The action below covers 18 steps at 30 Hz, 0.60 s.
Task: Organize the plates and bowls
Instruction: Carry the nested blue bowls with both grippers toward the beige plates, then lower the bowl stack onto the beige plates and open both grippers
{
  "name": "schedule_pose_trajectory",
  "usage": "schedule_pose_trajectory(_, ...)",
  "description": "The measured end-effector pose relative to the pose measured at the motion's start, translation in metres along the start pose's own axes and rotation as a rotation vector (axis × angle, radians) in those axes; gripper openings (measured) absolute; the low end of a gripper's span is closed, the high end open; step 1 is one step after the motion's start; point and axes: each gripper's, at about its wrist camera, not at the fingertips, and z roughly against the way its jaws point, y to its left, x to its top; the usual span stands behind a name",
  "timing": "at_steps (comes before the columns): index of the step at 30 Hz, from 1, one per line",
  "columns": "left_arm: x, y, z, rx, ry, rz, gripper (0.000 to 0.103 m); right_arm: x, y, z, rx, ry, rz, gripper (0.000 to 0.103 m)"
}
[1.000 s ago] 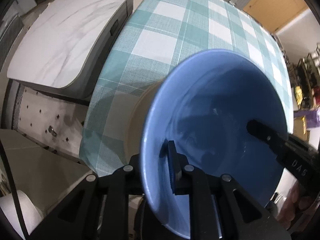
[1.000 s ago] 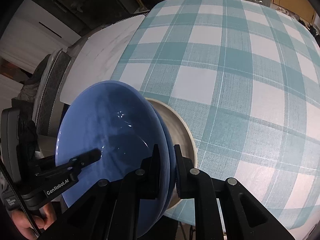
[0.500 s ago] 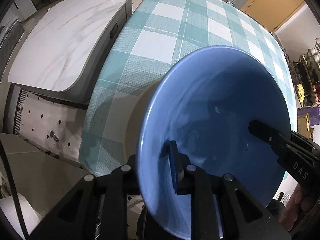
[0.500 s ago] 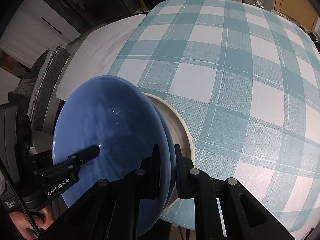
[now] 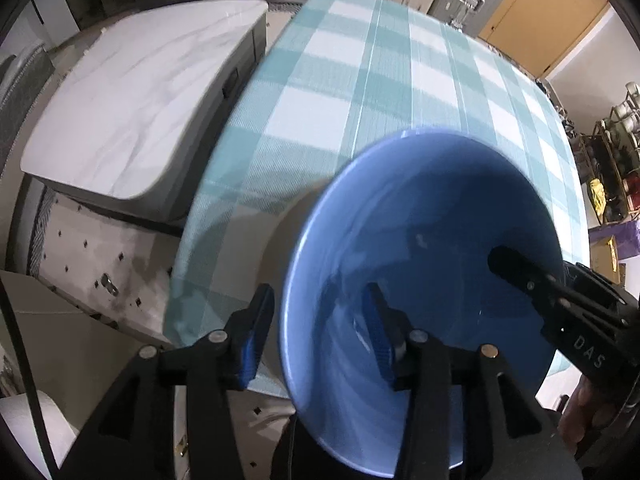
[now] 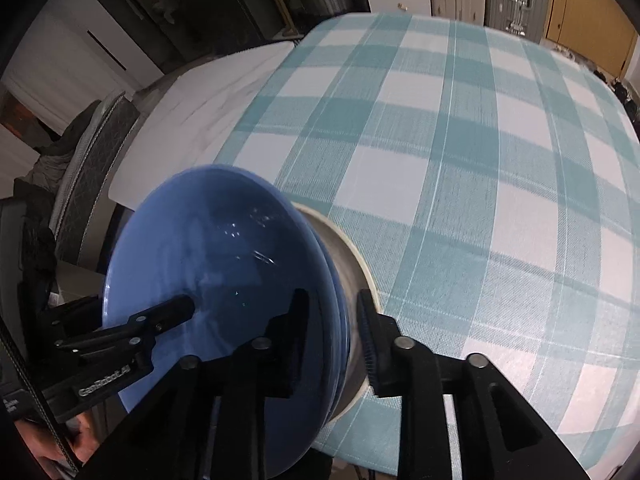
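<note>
Under the blue bowl (image 6: 208, 264), only the right view shows a beige plate (image 6: 352, 264).

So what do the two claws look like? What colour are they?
Both claws are black plastic with silver bolts. The left claw has blue ribbed pads inside its fingers and white "GenRobot.AI" lettering. The right claw has dark ribbed pads and "DAS" printed on it. A bare hand holds the left one.

Both grippers now stand spread around the blue bowl (image 5: 420, 264) rim: left gripper (image 5: 316, 336) and right gripper (image 6: 332, 336) no longer clamp it.
</note>
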Motion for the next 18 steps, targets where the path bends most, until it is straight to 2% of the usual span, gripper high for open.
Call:
schedule_pose_trajectory(1,0.001,0.0,0.003,0.011,-0.011,-0.002,0.047,0.0,0.0,0.002,0.005,-0.01,-0.002,0.034)
schedule_pose_trajectory(3,0.002,0.001,0.008,0.022,-0.026,0.001,0.047,0.001,0.0,0.006,0.006,-0.024,-0.006,0.045)
schedule_pose_trajectory(5,0.002,0.002,0.011,0.018,-0.035,0.006,0.048,0.001,-0.001,0.008,-0.001,-0.034,-0.012,0.05)
schedule_pose_trajectory(13,-0.007,-0.006,0.021,0.056,-0.081,-0.027,0.049,-0.003,-0.003,0.012,-0.003,-0.045,-0.006,0.05)
schedule_pose_trajectory(14,-0.009,-0.007,0.022,0.06,-0.087,-0.025,0.051,-0.004,-0.004,0.013,-0.002,-0.048,-0.004,0.05)
schedule_pose_trajectory(18,-0.013,-0.008,0.034,0.105,-0.13,-0.016,0.052,-0.007,-0.005,0.022,-0.001,-0.085,0.005,0.05)
